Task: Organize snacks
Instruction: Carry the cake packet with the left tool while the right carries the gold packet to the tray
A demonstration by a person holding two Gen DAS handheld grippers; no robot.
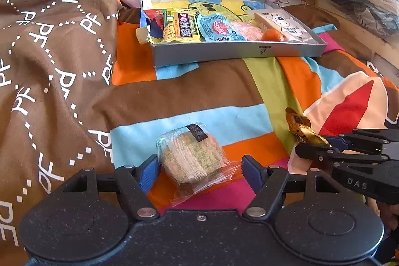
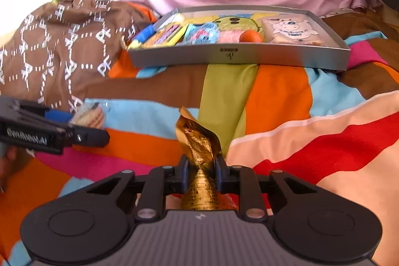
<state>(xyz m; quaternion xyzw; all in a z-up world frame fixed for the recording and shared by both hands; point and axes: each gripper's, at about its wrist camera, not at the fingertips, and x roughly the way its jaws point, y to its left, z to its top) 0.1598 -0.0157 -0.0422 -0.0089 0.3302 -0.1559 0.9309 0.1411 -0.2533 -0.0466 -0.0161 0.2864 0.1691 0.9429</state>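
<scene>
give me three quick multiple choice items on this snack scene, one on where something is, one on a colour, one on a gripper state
1. Where does the clear-wrapped cake lie?
A. inside the grey tray
B. on the striped bedcover between the left gripper's open fingers
C. on the pink sheet

2. What colour is the wrapper pinched by the right gripper?
A. gold
B. green
C. white

3. How is the left gripper set?
A. shut on a packet
B. open, holding nothing
C. out of view

Answers:
1 B: the cake rests on the striped bedcover, short of the grey tray, with a blue pad on either side of it.
2 A: the gold wrapper stands up shiny from between the shut pads.
3 B: its pads stand wide apart and neither clamps the cake.
</scene>
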